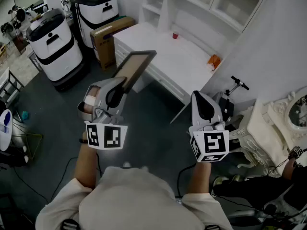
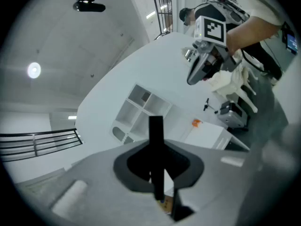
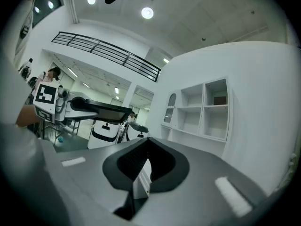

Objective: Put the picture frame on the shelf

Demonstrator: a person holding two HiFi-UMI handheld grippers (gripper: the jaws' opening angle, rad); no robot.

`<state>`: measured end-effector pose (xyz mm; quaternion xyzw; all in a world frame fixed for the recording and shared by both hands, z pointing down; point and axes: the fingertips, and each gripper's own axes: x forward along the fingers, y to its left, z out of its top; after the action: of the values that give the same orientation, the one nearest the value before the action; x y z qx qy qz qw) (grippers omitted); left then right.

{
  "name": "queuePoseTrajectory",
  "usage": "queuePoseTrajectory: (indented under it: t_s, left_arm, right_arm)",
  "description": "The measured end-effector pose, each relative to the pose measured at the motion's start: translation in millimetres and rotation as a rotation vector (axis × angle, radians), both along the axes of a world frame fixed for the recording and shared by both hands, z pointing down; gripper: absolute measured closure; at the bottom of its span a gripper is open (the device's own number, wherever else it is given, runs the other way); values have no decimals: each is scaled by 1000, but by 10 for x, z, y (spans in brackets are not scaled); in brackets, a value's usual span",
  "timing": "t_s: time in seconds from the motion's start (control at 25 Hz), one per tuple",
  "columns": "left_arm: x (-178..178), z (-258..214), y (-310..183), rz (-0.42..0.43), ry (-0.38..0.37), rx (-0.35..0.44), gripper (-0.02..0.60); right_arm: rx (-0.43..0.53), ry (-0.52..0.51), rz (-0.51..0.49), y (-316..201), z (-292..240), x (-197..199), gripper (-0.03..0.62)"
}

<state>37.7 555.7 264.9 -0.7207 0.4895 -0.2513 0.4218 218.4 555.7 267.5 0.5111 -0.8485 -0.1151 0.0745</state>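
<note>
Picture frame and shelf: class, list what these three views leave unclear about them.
- picture frame: lower end hidden inside the left gripper in the head view; edge-on in the left gripper view, so its face is unseen.
- shelf: upper compartments cut off by the head view's top edge.
- small red object on the desk: too small to identify.

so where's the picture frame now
Head view, left of centre: the dark-rimmed tan picture frame is clamped in the left tool, in the air short of the white desk.

The frame (image 1: 135,66) is dark around a tan panel. Shelf (image 1: 192,1) and surface (image 1: 158,47) are white. The grey left gripper (image 1: 121,86) and right gripper (image 1: 200,99) bear black-and-white square markers.
</note>
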Motion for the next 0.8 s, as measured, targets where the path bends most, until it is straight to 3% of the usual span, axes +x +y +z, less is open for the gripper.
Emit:
queuePoseTrajectory:
  t_s: [0.36,0.8]
  left_arm:
    - [155,34,35,-2,-6,-5,552]
    - [347,137,46,-29,3,-12,552]
  right_arm:
    - [6,-69,-22,2,-4,89,591]
    - [32,-17,-67,-42,7,137,591]
